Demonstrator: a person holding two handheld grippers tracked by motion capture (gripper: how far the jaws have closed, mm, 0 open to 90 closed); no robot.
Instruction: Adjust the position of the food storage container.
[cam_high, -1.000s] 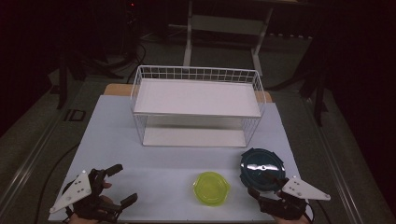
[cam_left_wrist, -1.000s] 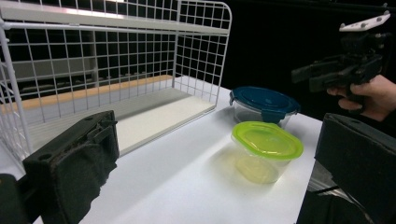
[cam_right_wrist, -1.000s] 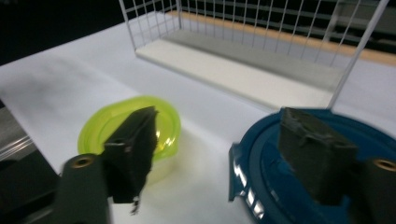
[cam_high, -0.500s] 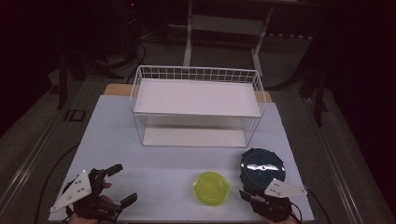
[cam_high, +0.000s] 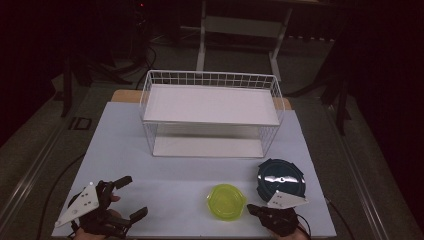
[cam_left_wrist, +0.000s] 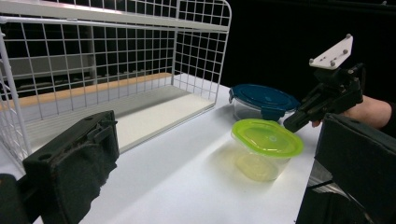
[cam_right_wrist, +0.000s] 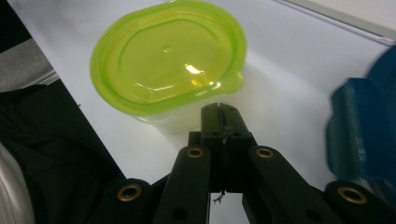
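Reaching the green tub (cam_right_wrist: 168, 65) cleanly calls for spreading the right tongs (cam_right_wrist: 219, 108), now pressed together and empty beside its rim, while the left tongs (cam_high: 131, 196) rest spread on the desk (cam_high: 185, 170).

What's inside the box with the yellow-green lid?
Through its see-through wall and lid, the green-lidded container looks empty; the left gripper view shows just a yellowish tint at its bottom. The blue-lidded container behind it is different: its dark lid hides most of the inside.
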